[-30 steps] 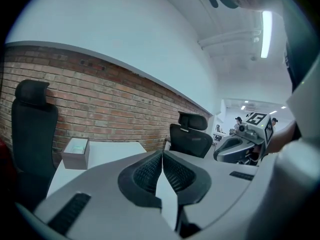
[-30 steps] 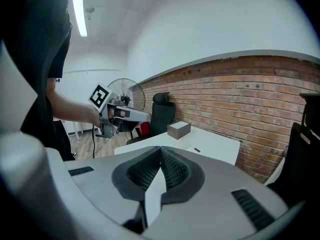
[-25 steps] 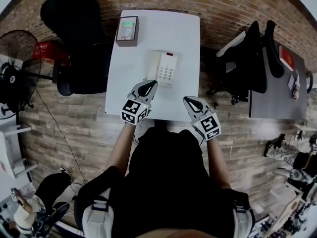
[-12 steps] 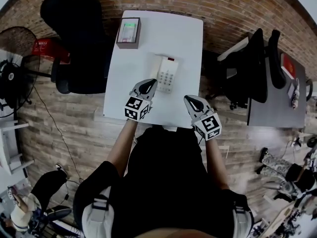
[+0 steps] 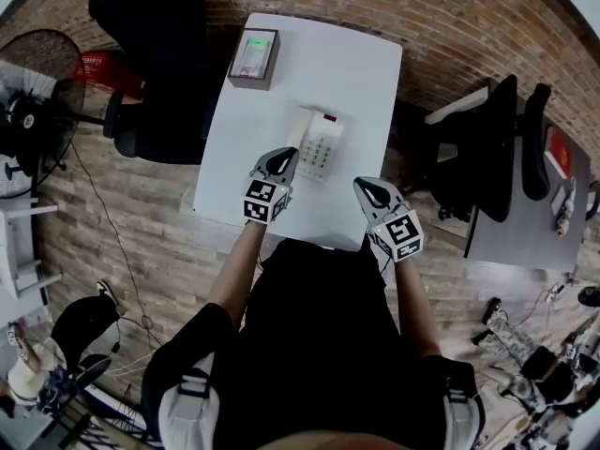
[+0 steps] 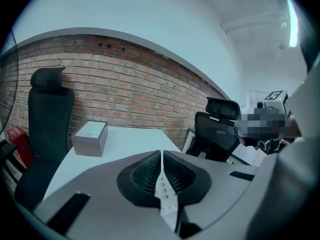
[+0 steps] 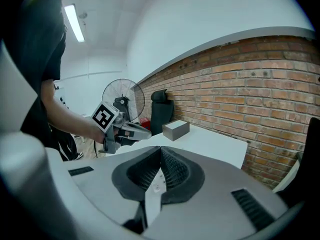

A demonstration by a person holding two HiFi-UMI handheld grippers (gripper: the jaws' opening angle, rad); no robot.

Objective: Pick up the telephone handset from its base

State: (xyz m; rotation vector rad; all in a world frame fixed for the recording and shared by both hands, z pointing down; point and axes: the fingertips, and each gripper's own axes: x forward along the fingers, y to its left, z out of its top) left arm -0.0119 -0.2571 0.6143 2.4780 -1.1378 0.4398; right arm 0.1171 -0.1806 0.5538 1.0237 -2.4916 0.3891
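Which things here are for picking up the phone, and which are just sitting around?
For the job:
- telephone handset
- telephone base
- left hand-held gripper, jaws together
- right hand-held gripper, jaws together

Just lying about:
- grey box with a green-lit top
- black office chair
- fan

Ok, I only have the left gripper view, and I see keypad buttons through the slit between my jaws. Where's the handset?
Observer: In the head view, the handset sits on the telephone base, along its left side. The left gripper has its tip at the handset's near end.
Operator: And the other one?
Observer: The right gripper is over the table by its near edge, right of the telephone base and apart from it.
Operator: Its jaws?
Observer: Together, with nothing between them, in the right gripper view.
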